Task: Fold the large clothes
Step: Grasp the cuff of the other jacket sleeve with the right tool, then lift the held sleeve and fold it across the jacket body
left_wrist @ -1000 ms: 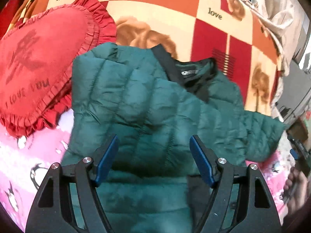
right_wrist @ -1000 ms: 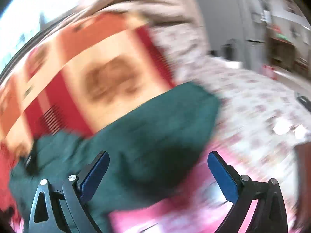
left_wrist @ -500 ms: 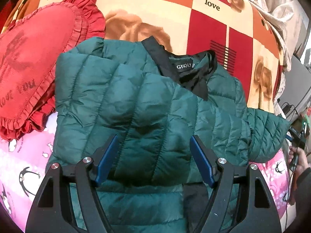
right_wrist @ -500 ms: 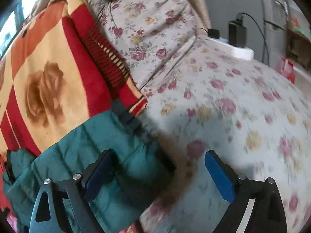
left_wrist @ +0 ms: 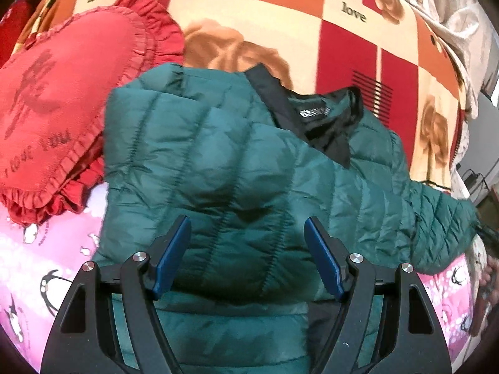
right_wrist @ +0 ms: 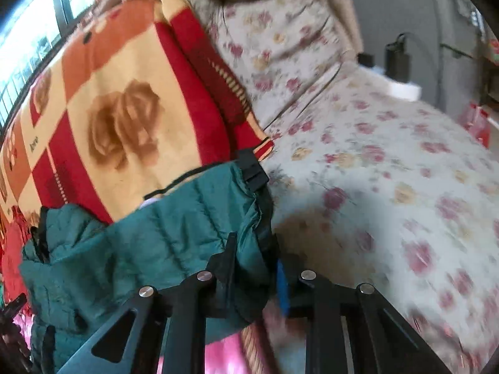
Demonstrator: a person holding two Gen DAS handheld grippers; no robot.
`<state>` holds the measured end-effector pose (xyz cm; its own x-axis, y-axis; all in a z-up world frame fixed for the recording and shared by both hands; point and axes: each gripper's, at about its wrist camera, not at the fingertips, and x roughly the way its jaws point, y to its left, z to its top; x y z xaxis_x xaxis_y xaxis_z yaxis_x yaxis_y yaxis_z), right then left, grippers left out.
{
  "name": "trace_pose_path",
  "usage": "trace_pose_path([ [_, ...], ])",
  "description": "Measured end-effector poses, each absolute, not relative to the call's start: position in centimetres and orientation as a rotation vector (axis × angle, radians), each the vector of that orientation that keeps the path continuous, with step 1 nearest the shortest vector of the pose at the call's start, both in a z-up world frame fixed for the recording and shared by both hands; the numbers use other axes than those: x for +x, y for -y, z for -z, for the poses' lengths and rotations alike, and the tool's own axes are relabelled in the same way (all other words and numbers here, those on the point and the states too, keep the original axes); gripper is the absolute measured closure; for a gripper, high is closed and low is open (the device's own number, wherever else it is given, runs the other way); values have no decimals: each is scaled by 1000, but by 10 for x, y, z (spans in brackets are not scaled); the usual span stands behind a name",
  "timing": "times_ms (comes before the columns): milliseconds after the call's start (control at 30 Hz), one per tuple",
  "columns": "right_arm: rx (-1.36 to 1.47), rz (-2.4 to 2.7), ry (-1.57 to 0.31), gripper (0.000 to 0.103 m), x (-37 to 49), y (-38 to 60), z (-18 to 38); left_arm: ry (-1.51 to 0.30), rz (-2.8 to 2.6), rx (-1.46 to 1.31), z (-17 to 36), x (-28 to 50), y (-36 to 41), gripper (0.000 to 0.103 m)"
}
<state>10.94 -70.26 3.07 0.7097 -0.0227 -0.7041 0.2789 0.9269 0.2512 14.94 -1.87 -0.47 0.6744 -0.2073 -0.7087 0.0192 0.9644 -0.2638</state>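
A dark green quilted puffer jacket (left_wrist: 237, 168) lies on the bed, its left sleeve folded across its front and its black collar lining showing. My left gripper (left_wrist: 248, 237) is open and empty, hovering just above the jacket's middle. In the right wrist view the jacket's other sleeve (right_wrist: 187, 237) stretches out to the right, and my right gripper (right_wrist: 255, 265) is shut on the sleeve near its black-trimmed cuff. In the left wrist view that sleeve (left_wrist: 443, 230) reaches toward the right edge.
A red heart-shaped frilled cushion (left_wrist: 59, 106) lies left of the jacket, touching its shoulder. An orange, red and cream rose blanket (left_wrist: 280, 15) covers the bed behind. A floral sheet (right_wrist: 389, 171) lies right of the sleeve. A pink cartoon sheet (left_wrist: 37, 265) lies under the jacket.
My right gripper has closed on the end of the right sleeve; it was open beside it half a second ago. My left gripper stays open over the jacket, shifted slightly.
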Motion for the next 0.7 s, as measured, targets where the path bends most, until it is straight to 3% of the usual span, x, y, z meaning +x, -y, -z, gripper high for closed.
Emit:
trace_pose_path([
  [400, 494, 12, -568, 85, 0, 545, -84, -846, 87, -330, -2, 123, -23, 28],
  [700, 558, -232, -590, 86, 51, 393, -42, -832, 92, -382, -11, 106, -39, 28],
])
